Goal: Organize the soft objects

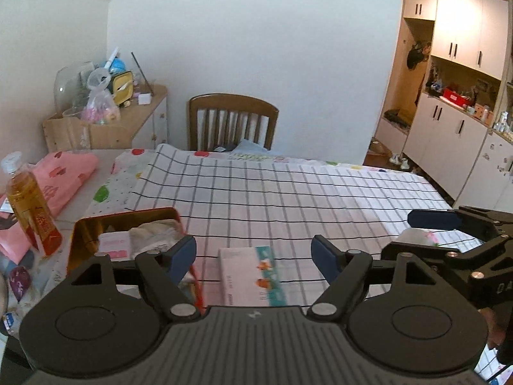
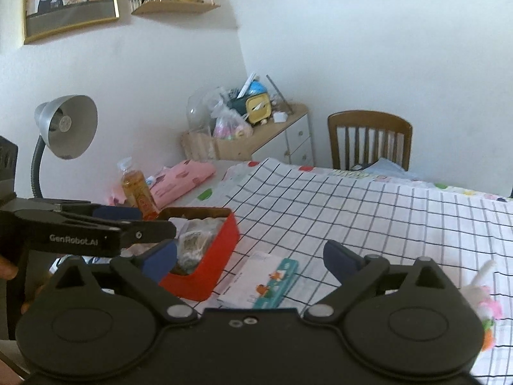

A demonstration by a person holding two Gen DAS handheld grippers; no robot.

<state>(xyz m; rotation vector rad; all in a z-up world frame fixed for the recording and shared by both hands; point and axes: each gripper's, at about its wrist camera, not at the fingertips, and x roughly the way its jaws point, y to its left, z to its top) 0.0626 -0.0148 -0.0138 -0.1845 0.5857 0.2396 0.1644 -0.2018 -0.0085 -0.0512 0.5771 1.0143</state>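
A red tin box [image 2: 205, 256] holding soft packets stands on the checked tablecloth; it also shows in the left wrist view [image 1: 128, 221]. A flat tissue pack [image 1: 248, 276] with orange and teal print lies right of it, also in the right wrist view [image 2: 259, 284]. A small white and pink plush toy [image 2: 484, 298] lies at the right. My left gripper [image 1: 253, 255] is open and empty above the tissue pack. My right gripper [image 2: 250, 256] is open and empty over the same pack. In the left wrist view the right gripper [image 1: 449, 224] hides most of the toy.
An orange drink bottle [image 1: 29, 205] and folded pink cloth [image 1: 64, 173] lie left of the box. A desk lamp [image 2: 64, 128] stands at the left. A wooden chair [image 1: 232, 122] is at the table's far edge. A cluttered cabinet [image 1: 105, 109] stands by the wall.
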